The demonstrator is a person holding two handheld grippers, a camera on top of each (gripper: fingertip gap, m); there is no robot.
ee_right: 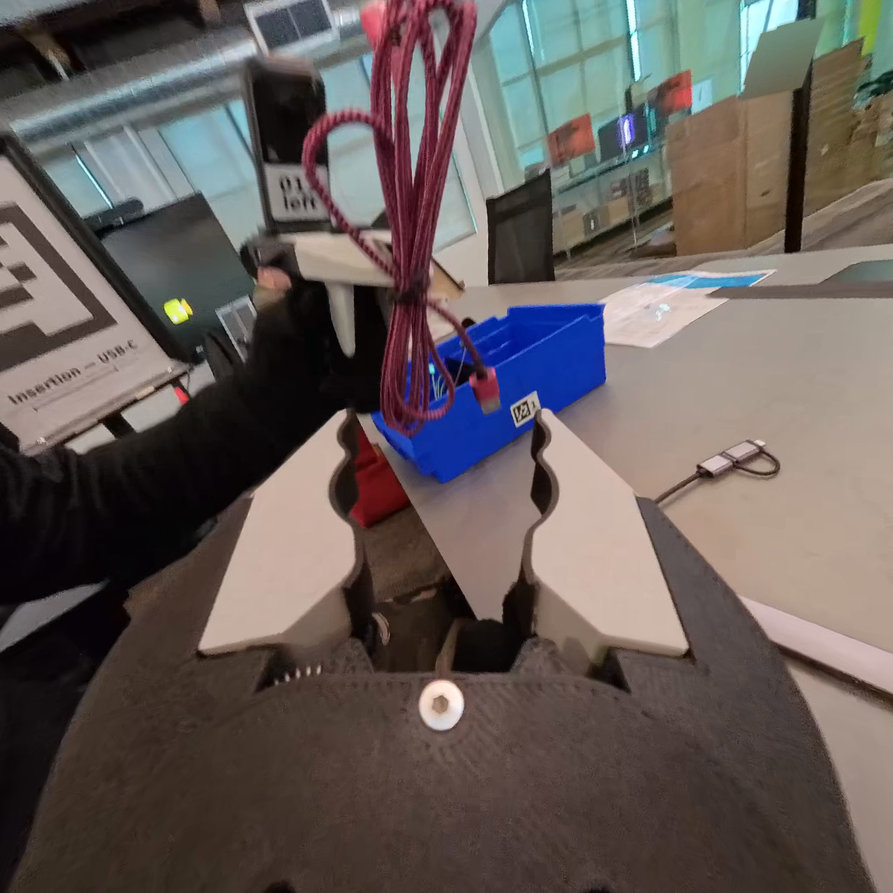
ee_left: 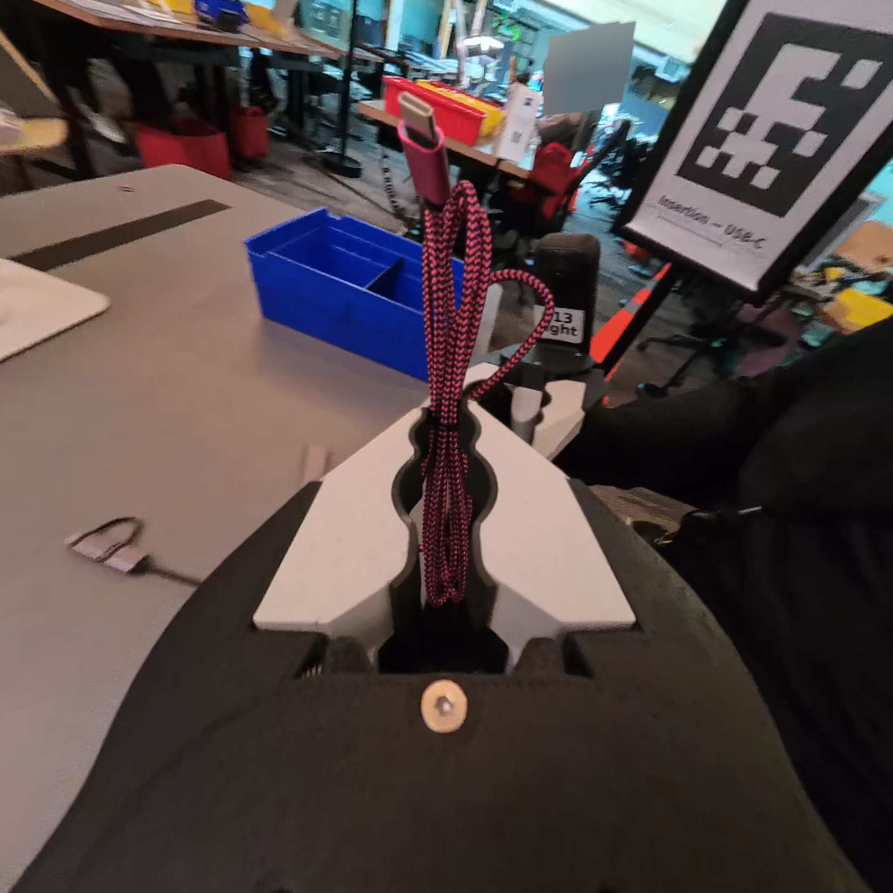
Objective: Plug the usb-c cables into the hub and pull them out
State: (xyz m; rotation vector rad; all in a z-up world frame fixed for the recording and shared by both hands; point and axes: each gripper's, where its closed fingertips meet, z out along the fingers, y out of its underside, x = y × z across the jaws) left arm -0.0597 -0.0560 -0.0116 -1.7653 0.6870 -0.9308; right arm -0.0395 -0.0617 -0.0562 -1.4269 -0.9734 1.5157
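Observation:
My left gripper (ee_left: 447, 420) is shut on a bundled pink-and-black braided usb-c cable (ee_left: 449, 367) and holds it up above the table. One pink plug with a silver tip (ee_left: 419, 140) sticks up past the fingers. In the right wrist view the same cable bundle (ee_right: 410, 270) hangs from the left gripper (ee_right: 386, 266), with a second plug (ee_right: 485, 389) dangling over the blue bin (ee_right: 546, 381). My right gripper (ee_right: 442, 425) is open and empty, below and in front of the bundle. The grey hub (ee_right: 725, 461) with its short cable lies on the table at right; it also shows blurred in the left wrist view (ee_left: 108, 543).
A blue divided bin (ee_left: 333, 285) stands on the grey table (ee_left: 169, 435). A board with a black-and-white marker (ee_left: 773, 130) stands on a stand beside the table. A person's black sleeve (ee_right: 145, 464) reaches in from the left. Papers (ee_right: 667, 309) lie at the far right. Across from one pair of fingers to the other is roughly 6 centimetres. The grey hub (ee_right: 725, 461) lies around 25 centimetres away from my right fingertips. It turns up in the left wrist view (ee_left: 119, 553) as well.

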